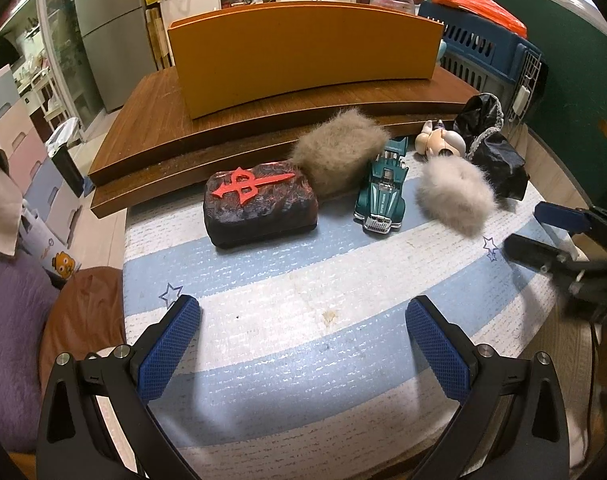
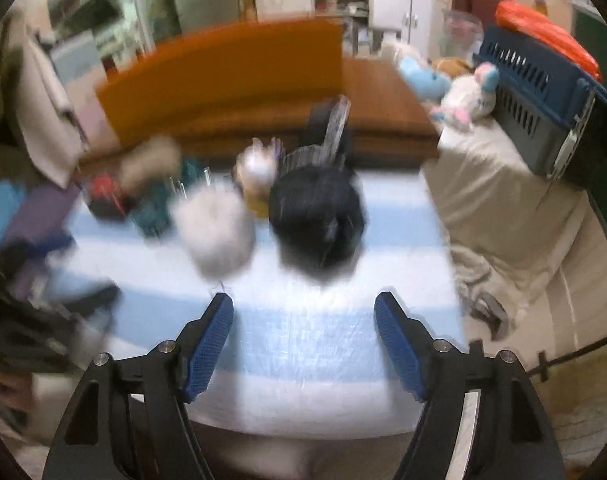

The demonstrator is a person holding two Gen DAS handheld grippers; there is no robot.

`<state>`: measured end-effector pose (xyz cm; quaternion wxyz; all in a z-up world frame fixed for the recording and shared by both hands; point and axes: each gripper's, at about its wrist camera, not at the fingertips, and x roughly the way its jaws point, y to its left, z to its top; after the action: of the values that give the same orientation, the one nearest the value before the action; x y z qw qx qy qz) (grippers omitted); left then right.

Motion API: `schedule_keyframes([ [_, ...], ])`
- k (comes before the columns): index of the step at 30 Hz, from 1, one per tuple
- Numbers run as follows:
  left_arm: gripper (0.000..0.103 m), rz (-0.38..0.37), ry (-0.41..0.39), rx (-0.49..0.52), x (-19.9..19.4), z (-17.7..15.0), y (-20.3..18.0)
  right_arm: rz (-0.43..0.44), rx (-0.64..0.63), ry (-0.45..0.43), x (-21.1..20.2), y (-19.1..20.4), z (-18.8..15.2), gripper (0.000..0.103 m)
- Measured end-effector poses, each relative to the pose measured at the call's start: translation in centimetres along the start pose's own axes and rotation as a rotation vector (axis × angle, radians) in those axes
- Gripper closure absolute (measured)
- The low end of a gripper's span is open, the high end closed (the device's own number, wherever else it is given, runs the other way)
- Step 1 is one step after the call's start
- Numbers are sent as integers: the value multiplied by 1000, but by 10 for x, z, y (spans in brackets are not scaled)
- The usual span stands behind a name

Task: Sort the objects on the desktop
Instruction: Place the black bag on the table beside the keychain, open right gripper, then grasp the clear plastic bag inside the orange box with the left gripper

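We see the orange box [image 1: 303, 56] standing behind the striped surface [image 1: 303, 280], where the red-marked block [image 1: 259, 208], two fur balls, the black bundle [image 2: 315, 220] and the toy car [image 1: 383, 196] wait unsorted. Both hand-held grippers, left [image 1: 303, 348] and right [image 2: 303, 344], stand apart and empty, so we judge the step an approach: next, advance the right one around the bundle. Only the right view shows the plush toys [image 2: 463, 96]; only the left view is sharp.

left wrist view sharp, evenly lit indoors, soft shadows near; right wrist view motion-blurred throughout; both curve at dark edges.
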<state>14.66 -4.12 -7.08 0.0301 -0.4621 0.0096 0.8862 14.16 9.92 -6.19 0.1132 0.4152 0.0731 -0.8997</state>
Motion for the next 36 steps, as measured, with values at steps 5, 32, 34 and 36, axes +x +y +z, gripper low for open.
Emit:
schedule_keyframes([
  [5, 0, 3, 12, -4, 1, 1, 0, -33, 51, -78, 0, 5, -14, 16],
  [32, 55, -313, 437, -46, 58, 257, 14, -12, 40, -109, -1, 4, -13, 13],
  [34, 55, -307, 480, -48, 73, 255, 13, -11, 39, -110, -1, 3, -13, 13],
  [36, 55, -289, 495, -50, 83, 255, 14, -10, 38, -112, -1, 4, -13, 13],
])
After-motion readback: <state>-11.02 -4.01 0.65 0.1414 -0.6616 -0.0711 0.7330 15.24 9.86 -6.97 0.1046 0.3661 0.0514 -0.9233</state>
